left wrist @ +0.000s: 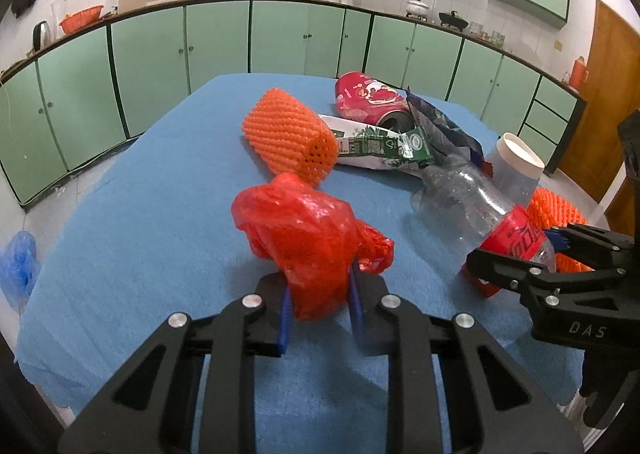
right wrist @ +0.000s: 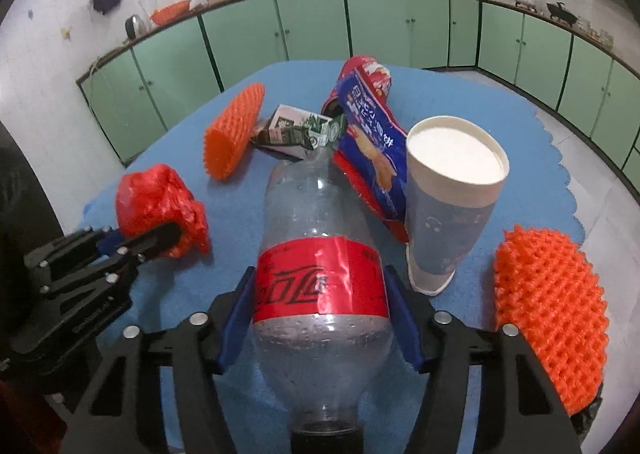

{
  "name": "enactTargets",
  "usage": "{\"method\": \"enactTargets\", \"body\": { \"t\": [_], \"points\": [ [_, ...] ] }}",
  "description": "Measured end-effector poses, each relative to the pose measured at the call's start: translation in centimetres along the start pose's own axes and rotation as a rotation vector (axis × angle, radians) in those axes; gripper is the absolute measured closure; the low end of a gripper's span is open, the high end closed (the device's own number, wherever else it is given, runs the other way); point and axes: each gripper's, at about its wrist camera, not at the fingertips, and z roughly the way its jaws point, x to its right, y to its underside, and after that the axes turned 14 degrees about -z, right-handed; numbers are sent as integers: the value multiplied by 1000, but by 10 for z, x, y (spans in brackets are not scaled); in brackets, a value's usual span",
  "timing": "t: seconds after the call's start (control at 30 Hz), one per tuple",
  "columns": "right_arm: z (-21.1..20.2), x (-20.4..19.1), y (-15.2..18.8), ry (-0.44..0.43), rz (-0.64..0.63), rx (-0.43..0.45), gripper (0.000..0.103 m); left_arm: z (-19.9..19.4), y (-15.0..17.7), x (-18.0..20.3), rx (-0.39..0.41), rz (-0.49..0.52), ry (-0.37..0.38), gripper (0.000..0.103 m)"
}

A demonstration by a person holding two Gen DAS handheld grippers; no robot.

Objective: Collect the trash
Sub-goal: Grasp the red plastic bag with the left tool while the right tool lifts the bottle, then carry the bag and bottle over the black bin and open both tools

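My left gripper (left wrist: 320, 282) is shut on a crumpled red plastic bag (left wrist: 304, 230), which bulges above the blue pads over the blue tablecloth (left wrist: 140, 213). The right wrist view shows that bag (right wrist: 156, 197) and the left gripper (right wrist: 152, 234) at the left. A clear cola bottle (right wrist: 316, 193) with a red label lies on the cloth, cap end toward the camera, between the fingers of my right gripper (right wrist: 320, 278). The jaws stand apart, the pads right beside the label, with no squeeze visible. The left wrist view has the bottle (left wrist: 460, 189) and right gripper (left wrist: 516, 250) at the right.
Behind the bottle lie a milk carton (right wrist: 292, 129), a blue snack bag (right wrist: 372, 133) and a red can (right wrist: 364, 69). A paper cup (right wrist: 452, 193) stands just right of it. Orange foam nets lie far left (right wrist: 232, 133) and near right (right wrist: 548, 306). Green cabinets (left wrist: 152, 61) ring the table.
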Motion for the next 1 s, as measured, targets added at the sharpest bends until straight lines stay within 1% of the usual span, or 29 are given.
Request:
{"method": "enactTargets", "body": {
  "t": [0.1,0.2,0.43,0.63,0.73,0.87,1.0],
  "points": [
    [-6,-4,0,15,-22,1,43,-3,-1,1,8,2,4,82],
    [-16,-6,0,12,-25,24,43,-9,-3,3,23,10,11,82],
    [-53,-10,-2,7,-44,100,43,-24,-12,12,61,23,39,82],
    [-85,-1,-1,0,-16,161,43,-43,-21,29,112,58,69,82],
    [-103,7,1,32,-8,186,43,-49,-26,45,130,82,102,82],
    [-130,28,9,84,39,221,43,-54,-30,75,147,127,166,82],
    [-155,56,25,165,100,245,43,-56,-31,110,155,181,239,82]
  ]
}}
